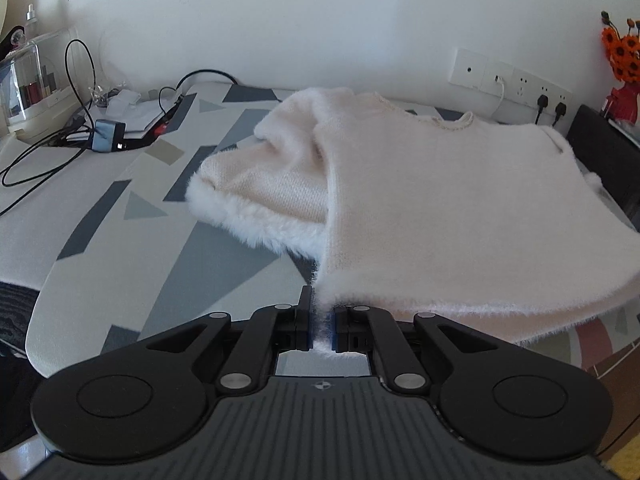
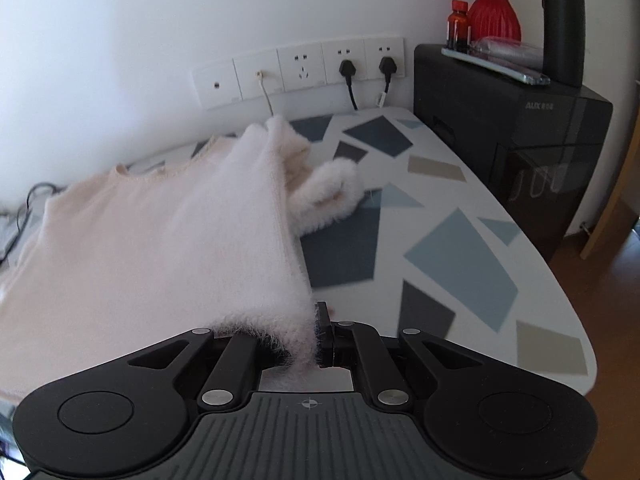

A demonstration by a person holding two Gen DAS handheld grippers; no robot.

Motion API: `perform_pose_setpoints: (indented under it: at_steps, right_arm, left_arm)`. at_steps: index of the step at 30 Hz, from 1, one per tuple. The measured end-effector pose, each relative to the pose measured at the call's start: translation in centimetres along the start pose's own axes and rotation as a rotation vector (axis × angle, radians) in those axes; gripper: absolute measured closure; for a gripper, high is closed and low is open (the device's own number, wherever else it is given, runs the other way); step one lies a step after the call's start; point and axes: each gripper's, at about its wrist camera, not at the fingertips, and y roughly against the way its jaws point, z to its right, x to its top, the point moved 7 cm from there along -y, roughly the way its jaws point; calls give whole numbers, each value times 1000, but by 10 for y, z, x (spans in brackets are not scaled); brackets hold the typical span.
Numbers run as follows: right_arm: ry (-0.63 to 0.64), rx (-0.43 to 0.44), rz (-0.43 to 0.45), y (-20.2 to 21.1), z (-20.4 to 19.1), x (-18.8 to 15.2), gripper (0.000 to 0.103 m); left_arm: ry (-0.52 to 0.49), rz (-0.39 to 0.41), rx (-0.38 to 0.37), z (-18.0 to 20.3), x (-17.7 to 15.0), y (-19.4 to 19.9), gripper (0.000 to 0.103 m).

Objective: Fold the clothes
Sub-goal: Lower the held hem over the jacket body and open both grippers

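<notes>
Left gripper (image 1: 321,330), bottom centre of its frame: pressed together, pinching the hem corner of the fluffy cream-white knitted sweater (image 1: 440,200). Right gripper (image 2: 314,340), bottom centre of its frame: likewise clamped on the opposite hem corner of the sweater (image 2: 160,240). Sweater spreads across the white table with grey and blue geometric patches (image 2: 460,240), one furry sleeve (image 2: 332,192) lying at frame centre. White wall sockets (image 2: 304,68) behind, upper centre.

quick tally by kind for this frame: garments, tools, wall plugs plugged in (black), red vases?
Garments: 1, the cream fuzzy sweater
Tools: 2, left tool and right tool, each shut on the sweater's hem
Black plugs in the wall sockets: 2
Red vases: 1
Total: 6
</notes>
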Motion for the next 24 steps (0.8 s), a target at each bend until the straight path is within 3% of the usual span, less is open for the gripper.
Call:
perform_pose_setpoints:
  at_steps: [9,17,19,21,24]
  right_arm:
    - [61,-46,-73,-10,6,-52,96]
    - [94,-69,-69,-11,12,-63,93]
    - [97,-73,-69,-12,13,-63,88]
    - [90,-68,-68,-11,14,-61,73]
    - [68,-41,-69,-7,17,-59,63]
  left_arm:
    - [6,-65,20,0,-28,0,95]
    - [0,-108,31,6,-39,-3,94]
    - [12,-121,33,7,-41,-4,90]
    - [39,-126,25,5,-41,-3,84]
    - [58,-130,25,0,-40,2,63]
